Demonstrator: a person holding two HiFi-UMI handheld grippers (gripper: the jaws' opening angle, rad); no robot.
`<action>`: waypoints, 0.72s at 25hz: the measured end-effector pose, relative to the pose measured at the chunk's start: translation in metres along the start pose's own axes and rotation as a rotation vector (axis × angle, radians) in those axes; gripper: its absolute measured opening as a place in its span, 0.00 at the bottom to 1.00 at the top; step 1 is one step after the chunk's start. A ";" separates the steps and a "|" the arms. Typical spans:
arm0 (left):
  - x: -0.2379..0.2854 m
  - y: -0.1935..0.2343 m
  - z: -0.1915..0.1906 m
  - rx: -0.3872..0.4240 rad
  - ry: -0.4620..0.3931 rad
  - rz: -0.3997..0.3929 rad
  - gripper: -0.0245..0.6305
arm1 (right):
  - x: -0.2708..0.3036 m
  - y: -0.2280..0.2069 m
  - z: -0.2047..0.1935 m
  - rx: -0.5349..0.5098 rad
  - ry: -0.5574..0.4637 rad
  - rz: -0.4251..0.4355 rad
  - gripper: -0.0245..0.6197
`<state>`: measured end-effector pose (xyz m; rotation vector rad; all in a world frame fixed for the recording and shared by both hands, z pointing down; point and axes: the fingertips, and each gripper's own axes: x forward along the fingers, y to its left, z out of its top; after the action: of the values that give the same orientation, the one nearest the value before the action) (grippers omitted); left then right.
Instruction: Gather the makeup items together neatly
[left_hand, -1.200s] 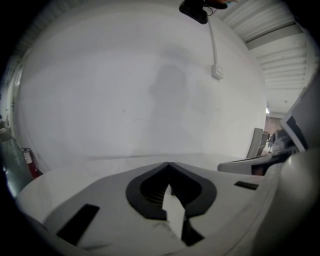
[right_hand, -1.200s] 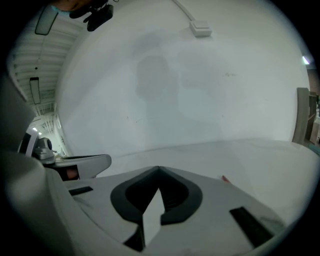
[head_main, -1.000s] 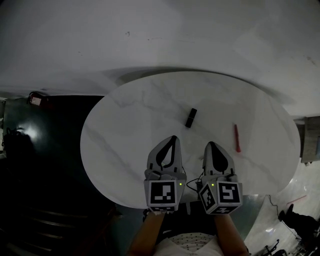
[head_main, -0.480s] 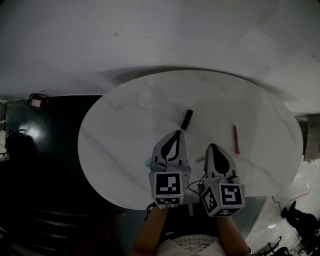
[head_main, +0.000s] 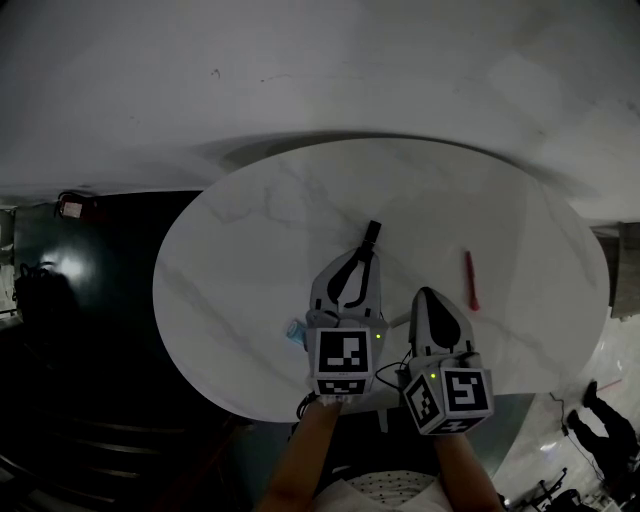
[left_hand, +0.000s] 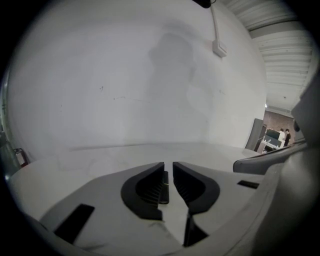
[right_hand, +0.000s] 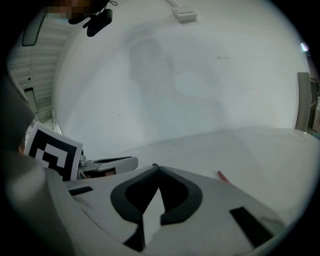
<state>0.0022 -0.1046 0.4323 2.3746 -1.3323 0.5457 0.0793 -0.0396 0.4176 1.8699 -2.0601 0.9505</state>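
Marble table: blk tube, red pencil

left tool, right tool: grey shells, black pads | marker cubes: black-white squares, green lights

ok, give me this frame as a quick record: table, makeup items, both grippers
table: white oval top, marble look
black tube: between the left gripper's jaws, its end poking out past the tips
red pencil: lying free, ahead and right of the right gripper
left gripper: jaws opening, tube between them, gap beside it
right gripper: shut, nothing between the jaws
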 end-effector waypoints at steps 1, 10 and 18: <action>0.002 -0.001 -0.001 0.002 0.003 -0.001 0.16 | 0.000 -0.001 0.000 0.005 0.000 0.002 0.04; 0.020 -0.001 -0.017 0.032 0.053 0.001 0.24 | 0.003 -0.007 -0.005 0.043 0.019 0.007 0.04; 0.035 0.005 -0.033 0.056 0.108 0.016 0.26 | 0.005 -0.009 -0.007 0.061 0.037 0.013 0.04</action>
<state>0.0097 -0.1159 0.4787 2.3441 -1.3051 0.7141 0.0851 -0.0391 0.4286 1.8554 -2.0470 1.0549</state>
